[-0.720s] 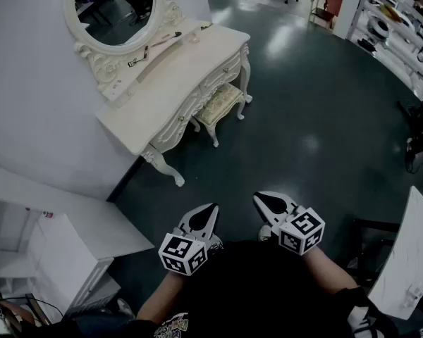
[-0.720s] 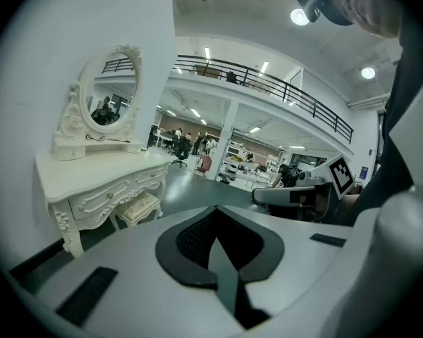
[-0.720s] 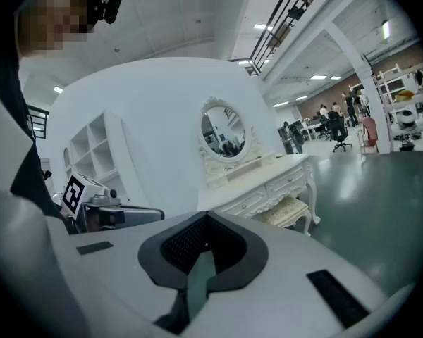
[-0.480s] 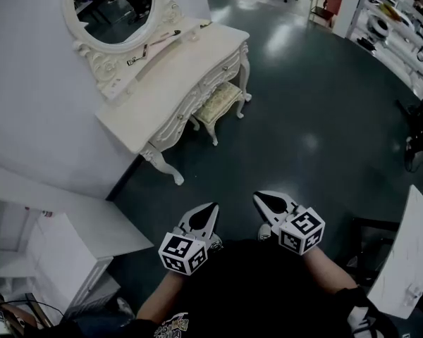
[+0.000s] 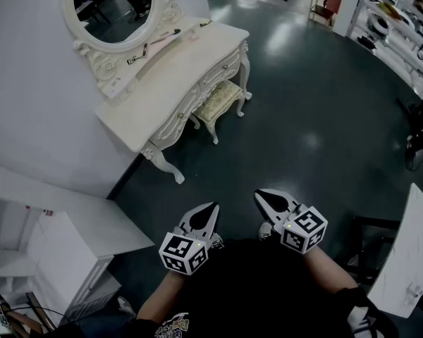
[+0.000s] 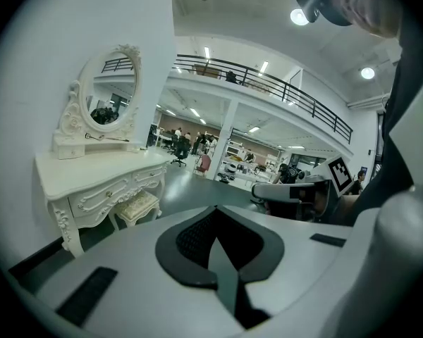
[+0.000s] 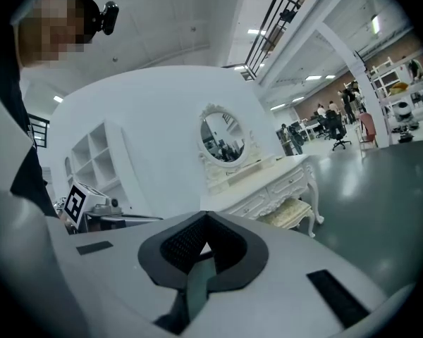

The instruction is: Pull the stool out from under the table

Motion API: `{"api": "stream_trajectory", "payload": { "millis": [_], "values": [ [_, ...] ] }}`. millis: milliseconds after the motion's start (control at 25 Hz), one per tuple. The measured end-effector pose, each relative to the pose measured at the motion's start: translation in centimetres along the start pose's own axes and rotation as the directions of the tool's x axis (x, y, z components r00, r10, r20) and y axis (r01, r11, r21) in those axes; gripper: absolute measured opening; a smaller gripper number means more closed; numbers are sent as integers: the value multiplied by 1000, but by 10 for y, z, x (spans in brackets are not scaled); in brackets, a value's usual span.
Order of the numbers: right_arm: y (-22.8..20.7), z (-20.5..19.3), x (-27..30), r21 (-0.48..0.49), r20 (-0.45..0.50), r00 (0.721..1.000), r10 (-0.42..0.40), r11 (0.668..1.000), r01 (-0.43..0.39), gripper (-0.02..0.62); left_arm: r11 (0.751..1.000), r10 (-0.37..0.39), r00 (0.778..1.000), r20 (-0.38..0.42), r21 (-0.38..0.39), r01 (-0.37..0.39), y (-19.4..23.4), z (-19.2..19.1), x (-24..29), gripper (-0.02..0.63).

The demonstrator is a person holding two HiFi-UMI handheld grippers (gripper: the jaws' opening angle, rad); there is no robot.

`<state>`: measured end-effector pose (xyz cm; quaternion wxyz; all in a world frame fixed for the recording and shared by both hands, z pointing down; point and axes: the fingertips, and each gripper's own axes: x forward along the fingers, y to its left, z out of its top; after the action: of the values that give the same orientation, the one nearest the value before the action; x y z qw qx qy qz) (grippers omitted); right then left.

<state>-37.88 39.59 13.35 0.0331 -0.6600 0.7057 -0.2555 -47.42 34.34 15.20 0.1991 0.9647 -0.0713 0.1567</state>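
A cream stool (image 5: pixel 221 103) with a patterned cushion sits mostly tucked under the white dressing table (image 5: pixel 170 83) at the head view's top left; it also shows as the stool (image 6: pixel 135 206) and the stool (image 7: pixel 290 215) in the gripper views. My left gripper (image 5: pixel 213 207) and right gripper (image 5: pixel 258 195) hang side by side close to my body, well short of the stool. Both are shut with nothing between their jaws.
An oval mirror (image 5: pixel 114 7) stands on the table against the white wall. A white shelf unit (image 5: pixel 49 248) is at the lower left. A white panel (image 5: pixel 407 252) leans at the lower right. Dark floor (image 5: pixel 303 118) spreads between me and the table.
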Motion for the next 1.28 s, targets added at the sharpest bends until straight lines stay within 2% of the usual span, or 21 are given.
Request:
{"api": "stream_trajectory", "payload": {
  "millis": [520, 1040, 1280],
  "values": [
    [-16, -3, -14, -5, -1, 1000, -28, 1000, 28, 26, 1000, 15, 1000, -22, 6, -15, -12, -6, 8, 5],
    [-75, 5, -53, 27, 5, 1000, -7, 1000, 7, 26, 999, 39, 998, -51, -1, -39, -55, -12, 57, 5],
    [-105, 14, -79, 19, -2, 1000, 17, 1000, -17, 26, 997, 78, 996, -41, 2, -78, -81, -8, 81, 5]
  ]
}}
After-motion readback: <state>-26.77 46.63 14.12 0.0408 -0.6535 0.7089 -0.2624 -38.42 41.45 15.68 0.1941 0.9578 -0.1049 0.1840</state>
